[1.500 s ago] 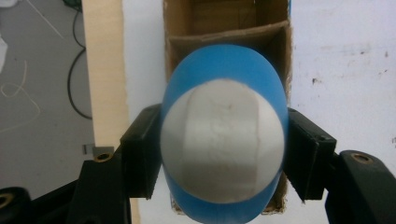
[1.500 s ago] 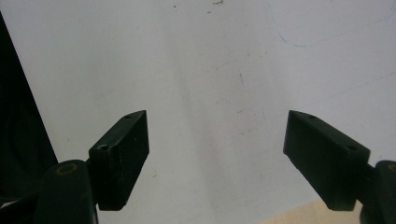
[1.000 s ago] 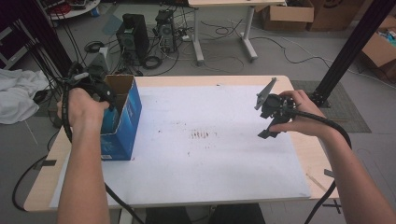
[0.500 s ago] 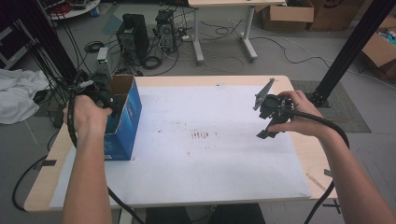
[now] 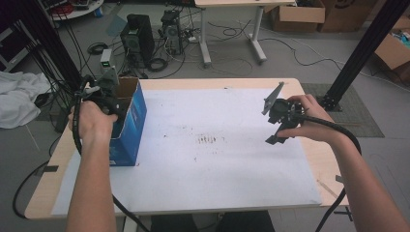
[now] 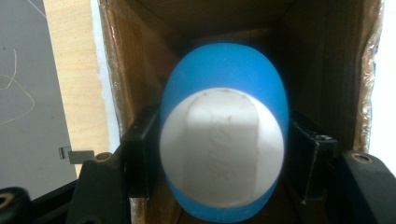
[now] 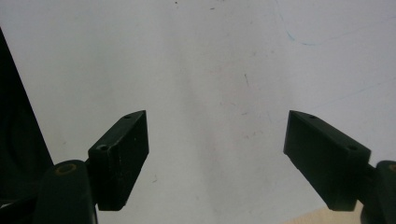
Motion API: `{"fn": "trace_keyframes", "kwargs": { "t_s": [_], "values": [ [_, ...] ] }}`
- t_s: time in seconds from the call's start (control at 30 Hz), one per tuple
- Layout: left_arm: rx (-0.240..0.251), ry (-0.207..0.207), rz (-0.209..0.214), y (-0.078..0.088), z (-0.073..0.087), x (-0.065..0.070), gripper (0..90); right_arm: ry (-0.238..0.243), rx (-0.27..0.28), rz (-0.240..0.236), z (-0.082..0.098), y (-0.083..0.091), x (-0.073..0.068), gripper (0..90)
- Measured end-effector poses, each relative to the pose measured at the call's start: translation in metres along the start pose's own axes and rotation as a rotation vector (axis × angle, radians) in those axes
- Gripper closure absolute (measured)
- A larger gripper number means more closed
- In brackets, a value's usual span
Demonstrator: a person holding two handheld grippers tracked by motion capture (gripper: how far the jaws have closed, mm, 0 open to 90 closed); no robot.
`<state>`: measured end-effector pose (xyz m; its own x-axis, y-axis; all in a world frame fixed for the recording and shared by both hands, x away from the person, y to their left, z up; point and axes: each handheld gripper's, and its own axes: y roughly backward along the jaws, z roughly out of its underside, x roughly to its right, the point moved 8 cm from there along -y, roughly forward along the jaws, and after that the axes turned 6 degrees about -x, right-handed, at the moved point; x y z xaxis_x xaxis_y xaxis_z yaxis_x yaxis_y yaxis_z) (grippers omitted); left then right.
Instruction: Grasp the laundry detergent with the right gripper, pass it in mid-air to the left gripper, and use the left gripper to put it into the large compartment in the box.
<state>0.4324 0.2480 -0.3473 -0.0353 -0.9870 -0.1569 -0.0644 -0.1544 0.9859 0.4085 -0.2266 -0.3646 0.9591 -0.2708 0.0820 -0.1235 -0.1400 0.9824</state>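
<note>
A smooth egg-shaped object (image 6: 224, 140), blue with a white face, sits between the black jaws of my left gripper (image 6: 224, 158). The pads press on both of its sides. The left gripper points down into an open cardboard box (image 6: 126, 70) with blue outer walls (image 5: 129, 128), which stands at the table's left edge. In the high view the left gripper (image 5: 104, 94) is at the box's mouth under the person's hand. My right gripper (image 5: 271, 118) hovers over the right part of the white sheet (image 5: 208, 169). Its jaws (image 7: 217, 154) stand wide apart with nothing between them.
The white sheet (image 7: 210, 70) covers most of the wooden table (image 5: 319, 164) and has small brown marks near its middle (image 5: 209, 140). Cables trail from both grippers off the table's front edge. Computers, cables and another table stand on the floor beyond.
The left hand has shifted slightly at the box's mouth, still gripping the egg-shaped object. The right hand has kept still with its jaws apart.
</note>
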Motion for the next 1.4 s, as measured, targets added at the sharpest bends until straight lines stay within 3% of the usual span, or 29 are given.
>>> {"fn": "trace_keyframes", "kwargs": {
  "t_s": [0.33,1.03,1.4],
  "values": [
    [0.007,0.005,0.013,-0.0015,0.0024,-0.0036,38.3,-0.002,0.0,-0.002,-0.0011,0.001,-0.0014,22.0],
    [-0.001,-0.003,-0.013,-0.0028,0.003,-0.0029,36.8,-0.002,0.0,0.0,0.0001,0.0021,-0.0021,22.1],
    [0.0,-0.018,-0.025,0.0016,0.0019,0.0019,30.3,0.002,0.004,-0.001,0.0001,0.004,-0.0024,22.1]
  ]
}}
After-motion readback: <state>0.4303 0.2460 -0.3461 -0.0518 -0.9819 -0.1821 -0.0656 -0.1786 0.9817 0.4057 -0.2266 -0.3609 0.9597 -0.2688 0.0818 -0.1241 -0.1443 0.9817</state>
